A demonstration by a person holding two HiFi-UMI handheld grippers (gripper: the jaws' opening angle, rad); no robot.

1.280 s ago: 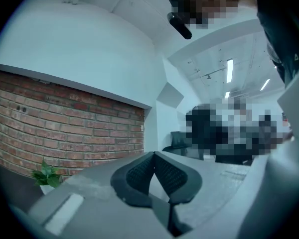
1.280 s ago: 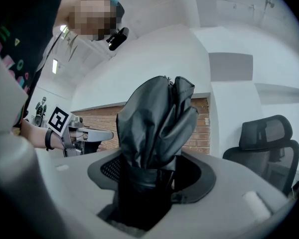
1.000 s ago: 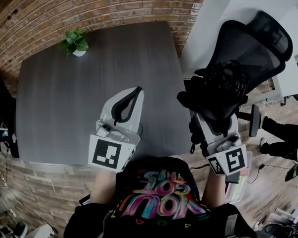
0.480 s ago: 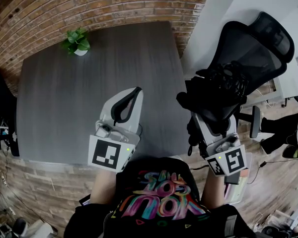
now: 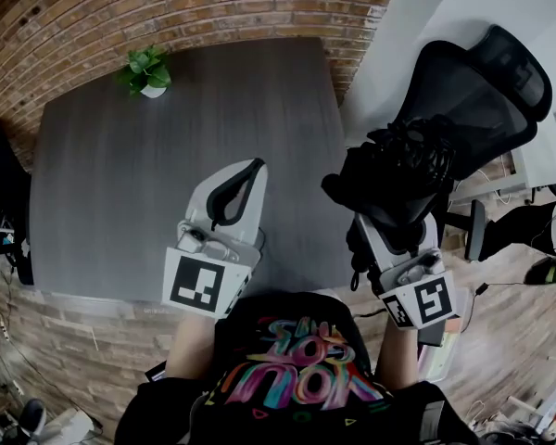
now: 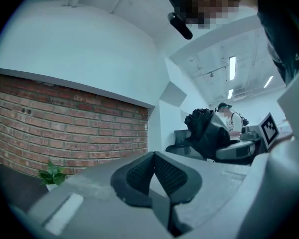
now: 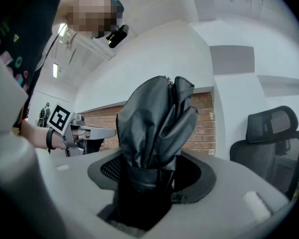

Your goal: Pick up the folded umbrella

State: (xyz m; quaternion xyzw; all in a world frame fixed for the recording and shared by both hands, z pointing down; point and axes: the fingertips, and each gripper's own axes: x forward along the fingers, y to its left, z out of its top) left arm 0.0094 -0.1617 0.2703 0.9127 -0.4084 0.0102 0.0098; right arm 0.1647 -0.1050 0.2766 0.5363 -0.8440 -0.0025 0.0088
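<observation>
Since the folded umbrella (image 7: 154, 118) is already clamped between the jaws of the right gripper (image 7: 150, 178), nothing's left to be reached for. Its long axis is pointed straight out along those jaws, just off the table's (image 5: 120, 184) right edge, probably clear of the chair (image 5: 482, 91). The left gripper (image 6: 154, 176) is seen closed, empty, over the table.

The folded umbrella (image 5: 400, 176) is black, its fabric bunched in loose folds. My right gripper (image 7: 150, 176) clamps one end, and it juts straight ahead.
</observation>
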